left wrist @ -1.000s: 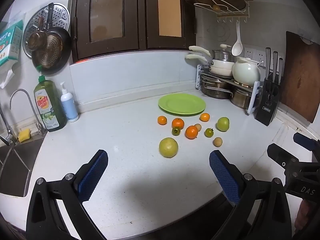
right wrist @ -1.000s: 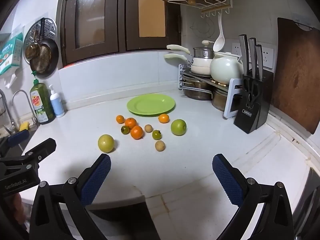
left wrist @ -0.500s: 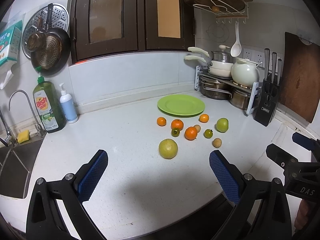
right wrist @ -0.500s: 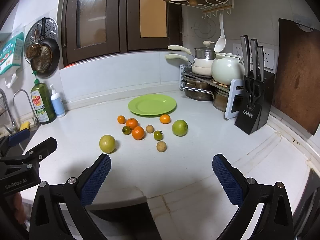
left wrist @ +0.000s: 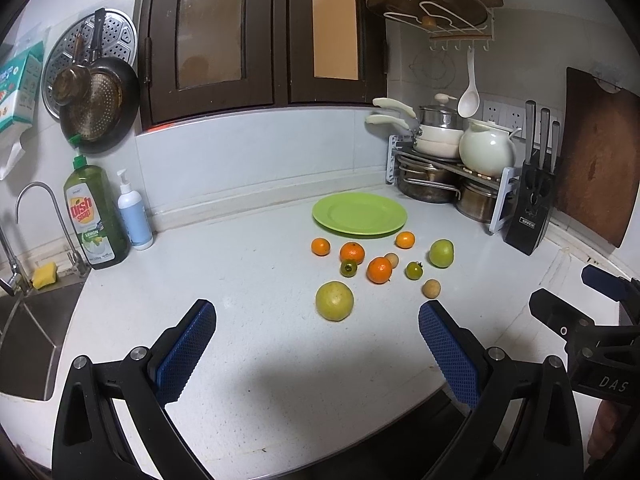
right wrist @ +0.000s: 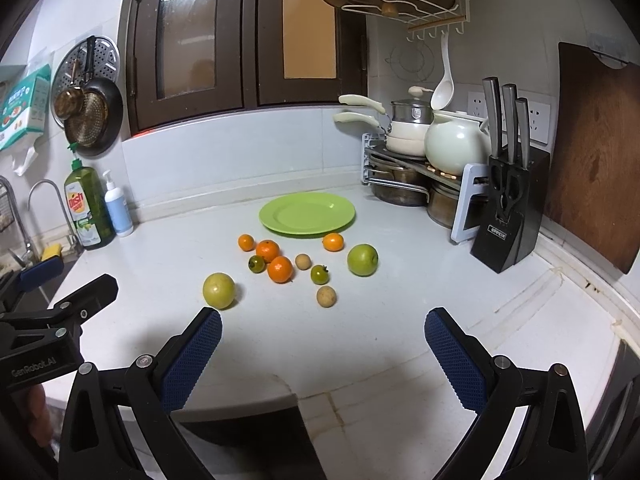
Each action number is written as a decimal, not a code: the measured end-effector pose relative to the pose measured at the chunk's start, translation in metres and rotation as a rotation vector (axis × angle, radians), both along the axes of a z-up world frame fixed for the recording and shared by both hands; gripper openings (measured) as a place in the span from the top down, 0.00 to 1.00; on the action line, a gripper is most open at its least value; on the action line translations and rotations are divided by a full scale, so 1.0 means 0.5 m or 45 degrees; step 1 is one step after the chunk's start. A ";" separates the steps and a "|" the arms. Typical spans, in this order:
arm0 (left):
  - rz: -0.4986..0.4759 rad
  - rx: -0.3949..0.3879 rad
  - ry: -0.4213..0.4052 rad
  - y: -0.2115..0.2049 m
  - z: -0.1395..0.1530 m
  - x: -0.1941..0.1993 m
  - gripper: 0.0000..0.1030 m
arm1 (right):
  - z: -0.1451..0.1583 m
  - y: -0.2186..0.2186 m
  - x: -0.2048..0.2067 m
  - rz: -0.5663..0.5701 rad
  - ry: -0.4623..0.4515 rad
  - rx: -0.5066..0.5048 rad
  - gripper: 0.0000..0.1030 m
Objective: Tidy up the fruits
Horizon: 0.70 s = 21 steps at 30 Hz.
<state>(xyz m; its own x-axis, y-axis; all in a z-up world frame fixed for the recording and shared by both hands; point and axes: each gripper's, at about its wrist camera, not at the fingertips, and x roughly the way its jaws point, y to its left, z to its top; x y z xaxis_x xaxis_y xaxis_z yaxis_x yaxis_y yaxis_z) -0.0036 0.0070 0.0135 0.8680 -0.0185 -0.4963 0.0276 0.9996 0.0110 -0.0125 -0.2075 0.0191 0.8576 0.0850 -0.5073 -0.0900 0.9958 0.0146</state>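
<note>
The left gripper (left wrist: 316, 320) is wide open and holds nothing. Just ahead of its fingers sits the big yellow fruit (left wrist: 334, 301), round and smooth, likely firm and a bit heavy, so grab it around the middle. Past it lie small shiny oranges (left wrist: 379, 269), which may roll. The flat green plate (left wrist: 359, 214) waits behind them, bare. The right gripper (right wrist: 322, 322) is wide open and holds nothing too
</note>
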 end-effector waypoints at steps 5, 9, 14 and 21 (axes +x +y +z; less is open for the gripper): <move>-0.008 -0.001 0.001 0.000 0.001 0.003 0.00 | -0.001 0.000 0.001 0.000 0.005 0.002 0.01; -0.011 -0.002 0.001 -0.001 0.002 0.005 0.00 | -0.002 0.000 0.002 0.000 0.007 0.002 0.01; -0.015 -0.004 0.002 0.002 0.003 0.009 0.00 | -0.002 -0.001 0.007 0.004 0.014 0.006 0.01; -0.023 -0.009 0.001 0.004 0.005 0.014 0.00 | -0.002 0.003 0.012 0.005 0.012 0.001 0.01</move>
